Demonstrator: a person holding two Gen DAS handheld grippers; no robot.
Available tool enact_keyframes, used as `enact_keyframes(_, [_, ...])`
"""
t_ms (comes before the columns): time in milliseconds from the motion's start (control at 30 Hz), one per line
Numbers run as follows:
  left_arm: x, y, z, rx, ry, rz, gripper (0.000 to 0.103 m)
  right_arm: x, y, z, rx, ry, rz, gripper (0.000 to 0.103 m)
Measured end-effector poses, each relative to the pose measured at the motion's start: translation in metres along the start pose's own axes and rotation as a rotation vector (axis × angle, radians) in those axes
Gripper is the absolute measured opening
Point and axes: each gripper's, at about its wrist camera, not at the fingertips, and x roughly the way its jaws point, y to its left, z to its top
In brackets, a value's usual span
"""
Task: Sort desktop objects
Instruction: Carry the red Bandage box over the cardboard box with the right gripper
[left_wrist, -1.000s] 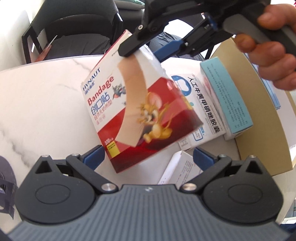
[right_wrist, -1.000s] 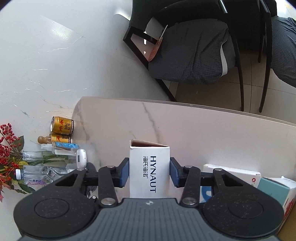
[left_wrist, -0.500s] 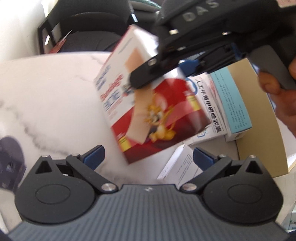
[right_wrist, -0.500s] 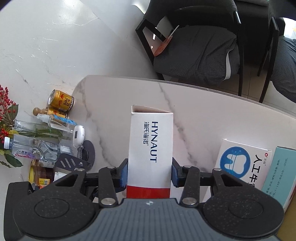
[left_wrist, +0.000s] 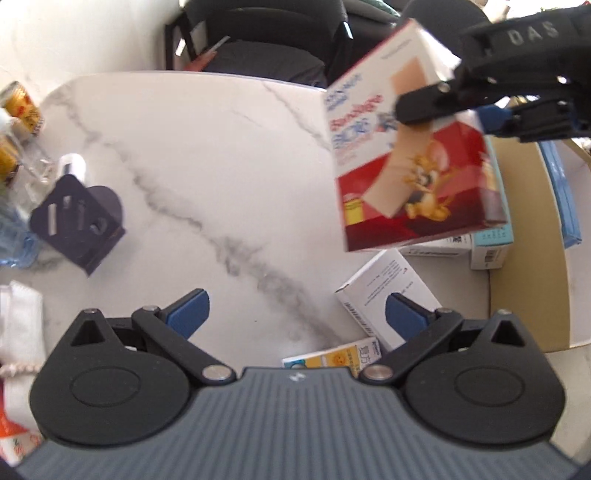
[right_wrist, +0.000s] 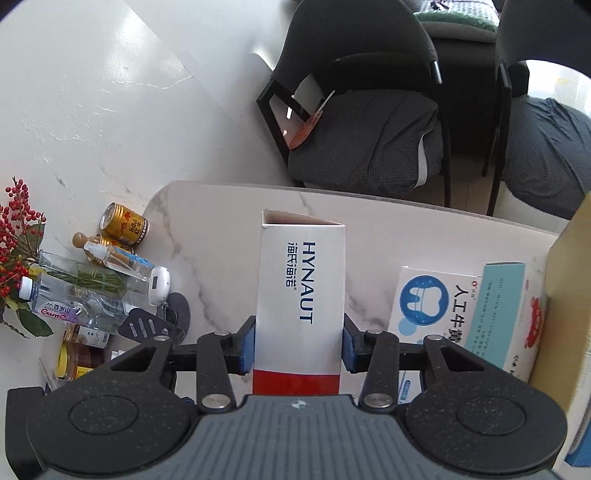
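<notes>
A red and white Hynaut bandage box (left_wrist: 413, 155) with a cartoon print hangs in the air over the marble table (left_wrist: 207, 155). My right gripper (right_wrist: 298, 347) is shut on its narrow sides, and the box's white spine (right_wrist: 301, 295) runs forward between the blue pads. In the left wrist view that gripper (left_wrist: 461, 107) comes in from the upper right. My left gripper (left_wrist: 297, 312) stands open low over the table, nothing between its fingers. Beneath the lifted box lie a white medicine box (left_wrist: 388, 291) and a teal one (right_wrist: 495, 306).
A tan cardboard tray (left_wrist: 524, 236) lies at the right with a blue box (left_wrist: 561, 192) in it. Gold cans (right_wrist: 125, 225), clear bottles (right_wrist: 74, 302), a berry sprig (right_wrist: 18, 221) and a dark stand (left_wrist: 79, 221) crowd the left. Dark chairs (right_wrist: 369, 122) stand beyond the table.
The right gripper has carried the bandage box up and to the right, off the table. My left gripper rose and drew back, so more of the tabletop and the left clutter shows.
</notes>
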Motion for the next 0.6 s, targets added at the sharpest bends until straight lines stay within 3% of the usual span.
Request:
enact_keyframes(300, [-0.036, -0.015, 0.005, -0.049, -0.055, 0.043, 0.103, -0.076, 0.005, -0.023, 0.001, -0.157, -0.044, 0.047])
enact_keyframes(600, [-0.052, -0.059, 0.011, 0.024, -0.109, 0.034, 0.103, -0.137, -0.019, -0.032, 0.046, -0.254, -0.01, 0.047])
